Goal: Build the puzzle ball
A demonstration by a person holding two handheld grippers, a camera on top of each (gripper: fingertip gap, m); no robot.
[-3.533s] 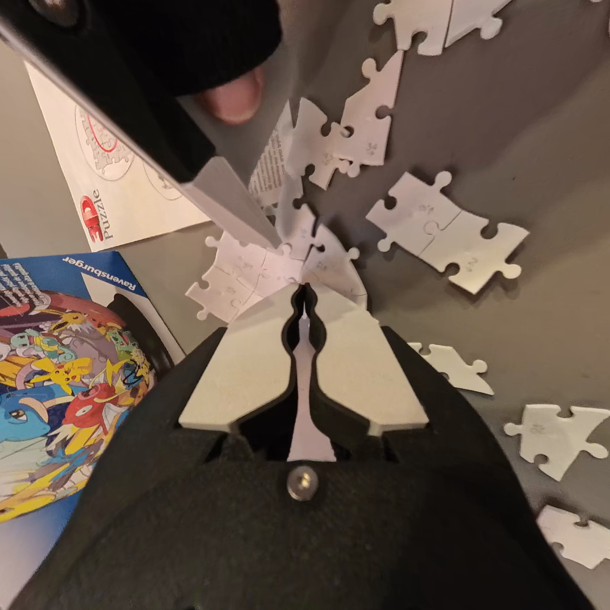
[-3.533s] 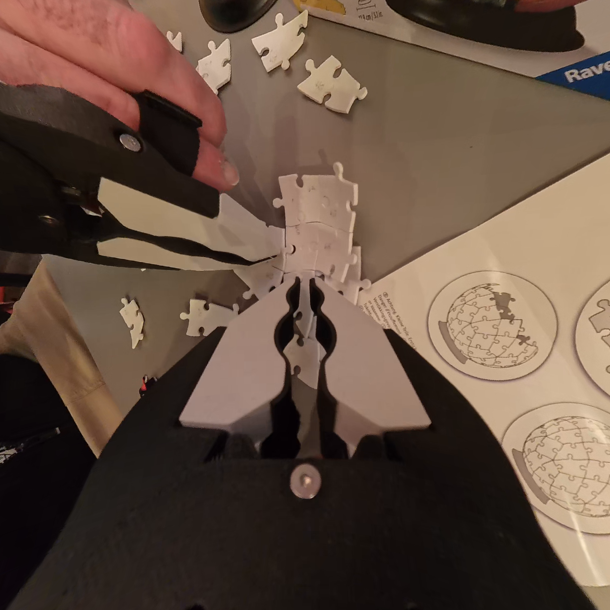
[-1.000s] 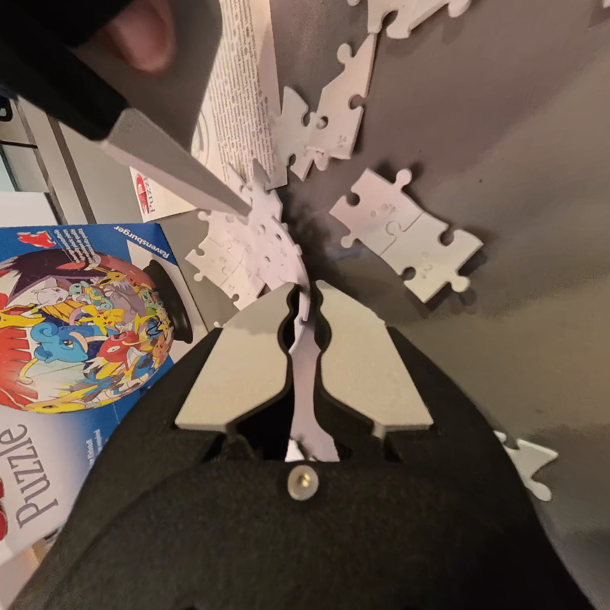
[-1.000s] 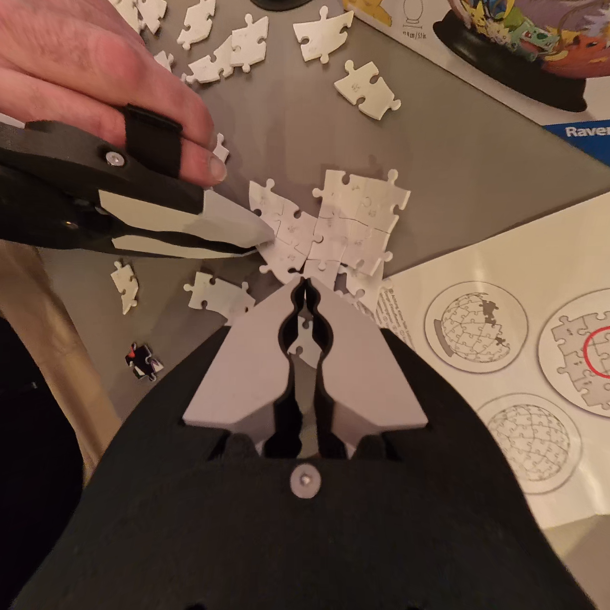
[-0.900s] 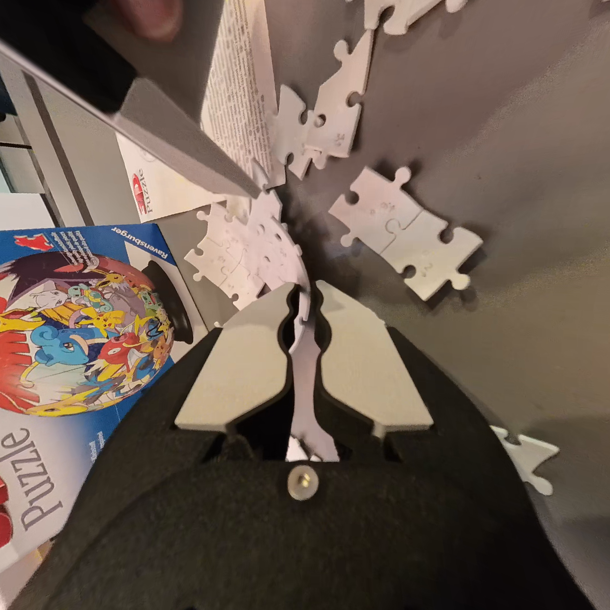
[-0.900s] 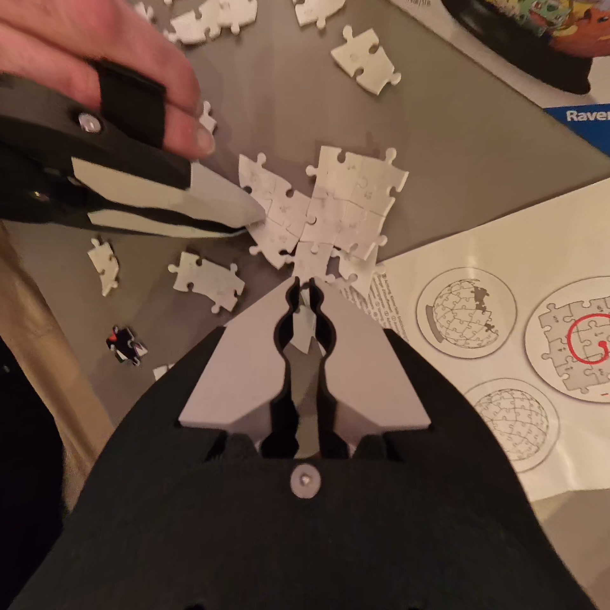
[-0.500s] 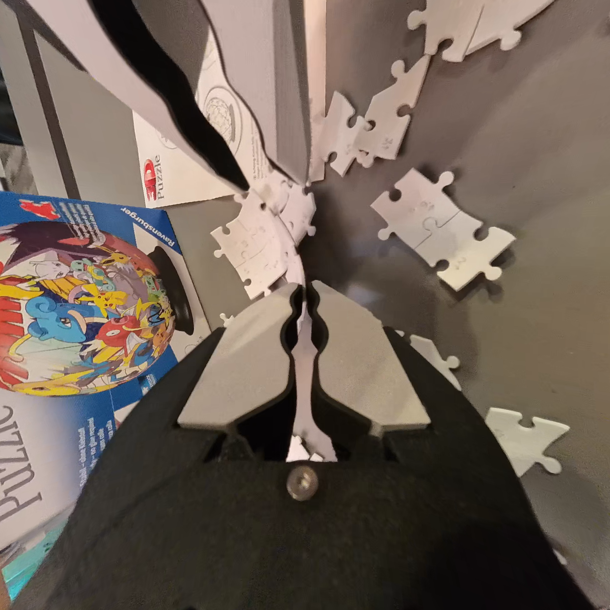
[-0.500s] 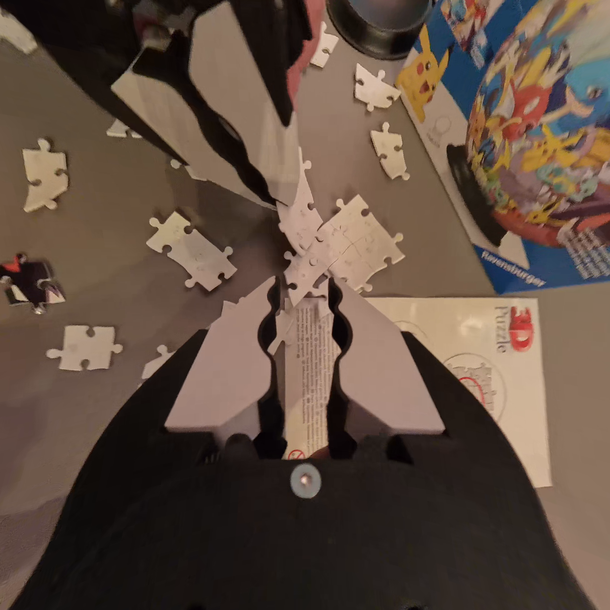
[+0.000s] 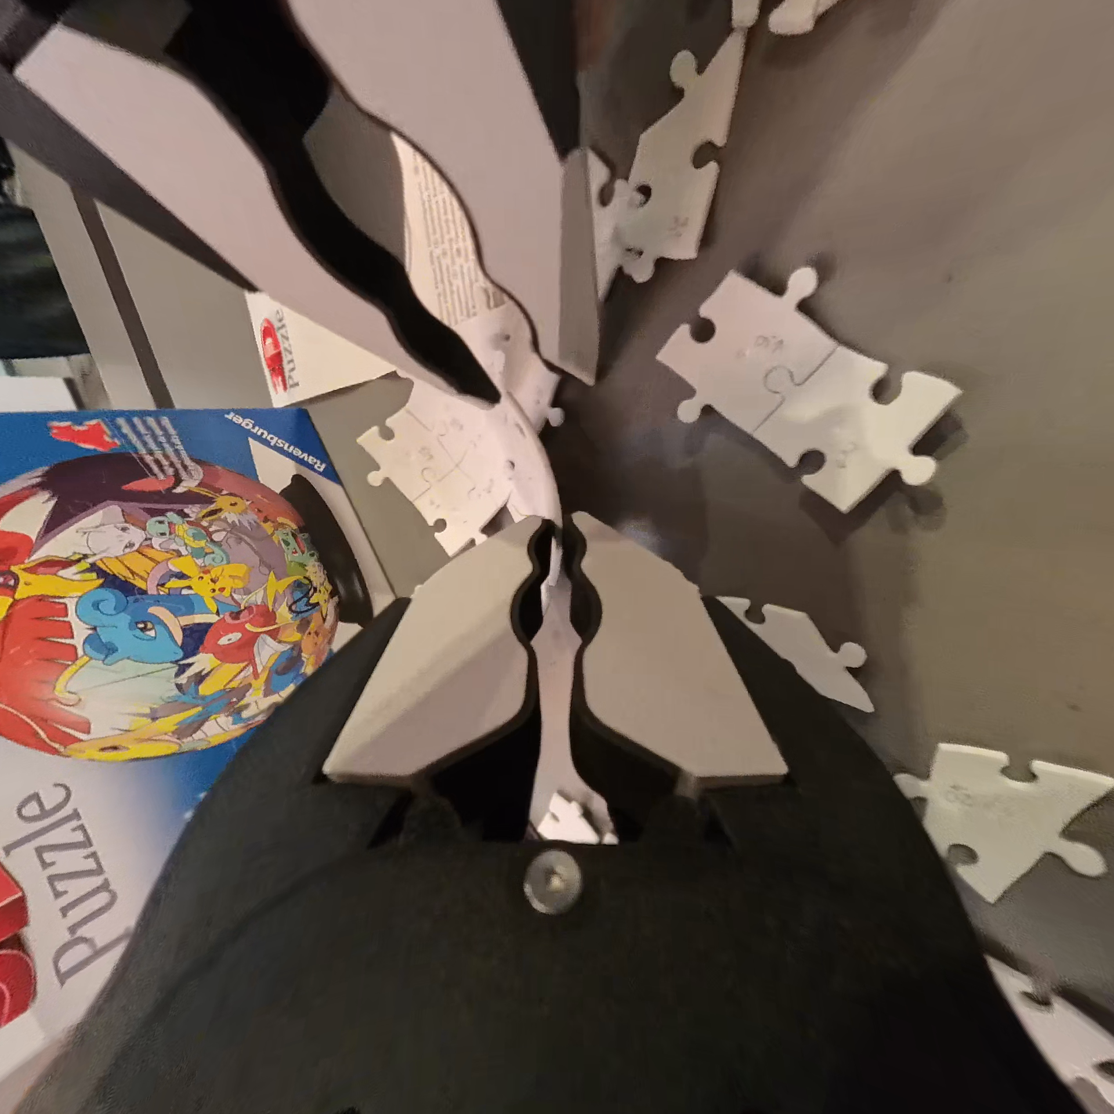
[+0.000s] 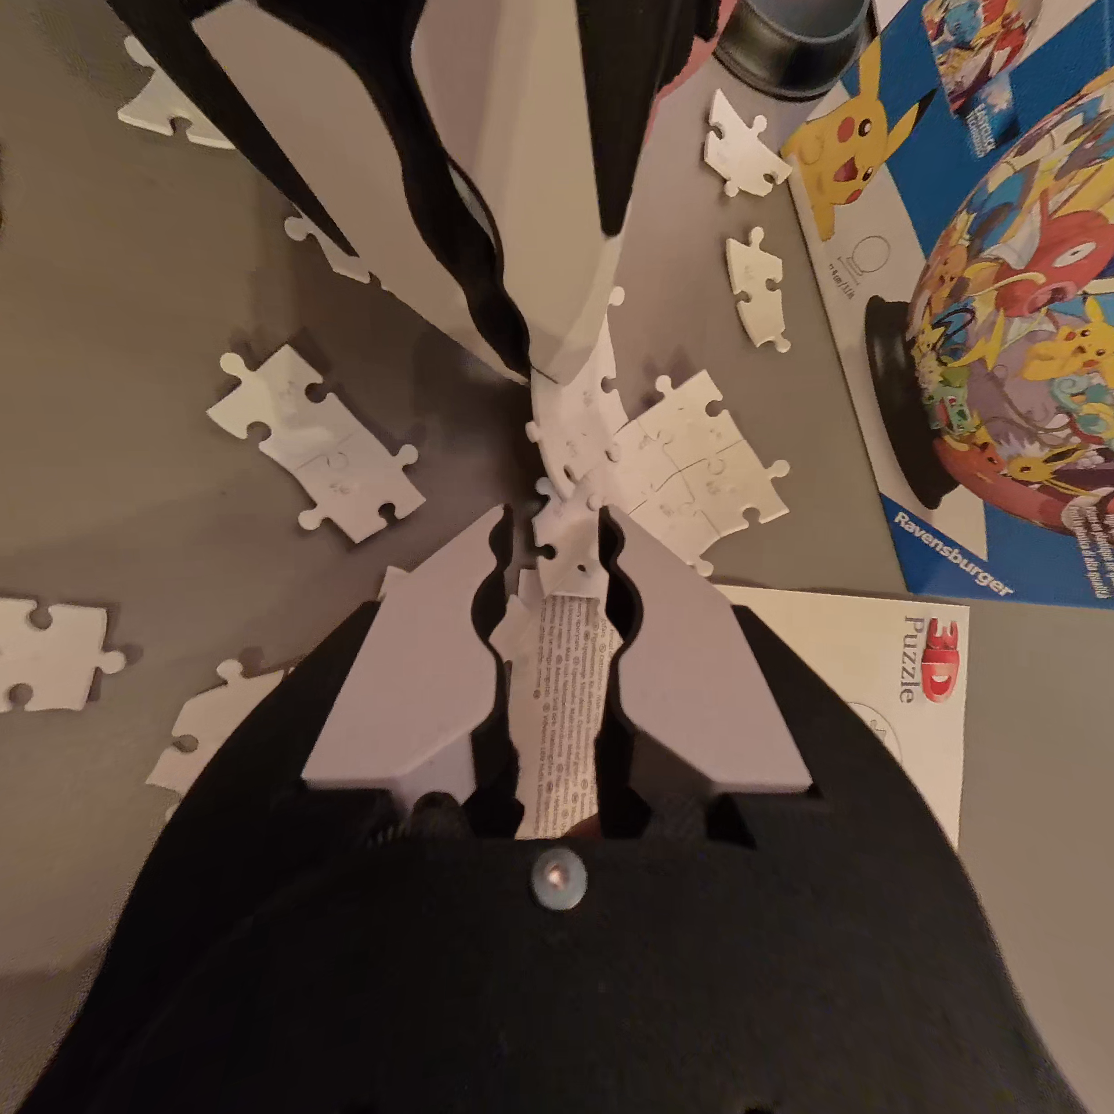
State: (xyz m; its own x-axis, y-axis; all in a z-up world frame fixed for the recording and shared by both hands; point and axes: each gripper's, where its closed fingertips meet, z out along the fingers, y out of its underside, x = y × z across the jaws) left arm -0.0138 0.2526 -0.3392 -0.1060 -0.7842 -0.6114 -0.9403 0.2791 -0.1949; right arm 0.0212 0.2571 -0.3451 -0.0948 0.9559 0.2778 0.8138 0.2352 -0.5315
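A curved section of joined white puzzle pieces (image 10: 681,476) is held just above the grey table; it also shows in the left wrist view (image 9: 458,470). My left gripper (image 9: 557,530) is shut on one edge of it. In the right wrist view it comes in from the top (image 10: 536,374). My right gripper (image 10: 553,515) faces it from the opposite side. Its jaws stand apart around the section's near edge, with a gap on the left side. In the left wrist view it comes in from the top (image 9: 533,389).
The puzzle box (image 10: 994,361) with the colourful ball picture lies to the right, and the instruction sheet (image 10: 844,663) lies under my right gripper. A joined pair of pieces (image 10: 319,446) and several loose white pieces lie around. A black round stand (image 10: 789,54) is at the far edge. Across from one pair of fingers to the other is roughly 4 centimeters.
My right gripper has swung round to face the left one and its jaws have opened. The left gripper stays shut on the section, which has turned with it.
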